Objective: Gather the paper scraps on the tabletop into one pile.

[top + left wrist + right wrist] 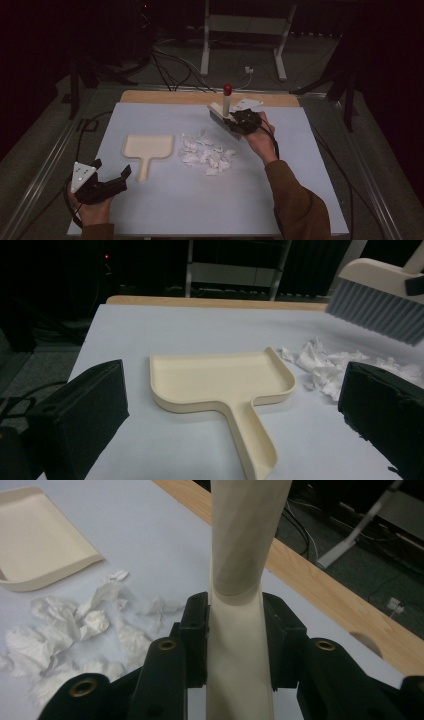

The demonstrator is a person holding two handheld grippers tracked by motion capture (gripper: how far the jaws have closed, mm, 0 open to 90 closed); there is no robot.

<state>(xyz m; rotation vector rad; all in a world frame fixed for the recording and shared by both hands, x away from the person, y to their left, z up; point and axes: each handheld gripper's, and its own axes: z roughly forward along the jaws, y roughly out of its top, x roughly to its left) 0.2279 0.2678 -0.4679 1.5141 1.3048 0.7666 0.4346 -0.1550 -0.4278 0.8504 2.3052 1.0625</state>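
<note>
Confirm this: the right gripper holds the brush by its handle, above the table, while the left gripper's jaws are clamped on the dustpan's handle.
Wrong about the left gripper: its jaws stand open, short of the dustpan, as the left gripper view shows. The right gripper does hold the brush by its handle.

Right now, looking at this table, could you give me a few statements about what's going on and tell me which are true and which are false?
1. The right gripper is clamped on the brush handle. True.
2. The dustpan is held by the left gripper. False: its jaws stand open and apart from the dustpan, which lies flat on the table.
3. The paper scraps lie beside the dustpan, not in it. True.
4. The brush bristles rest inside the dustpan. False: the brush is on the far side of the scraps from the dustpan.
</note>
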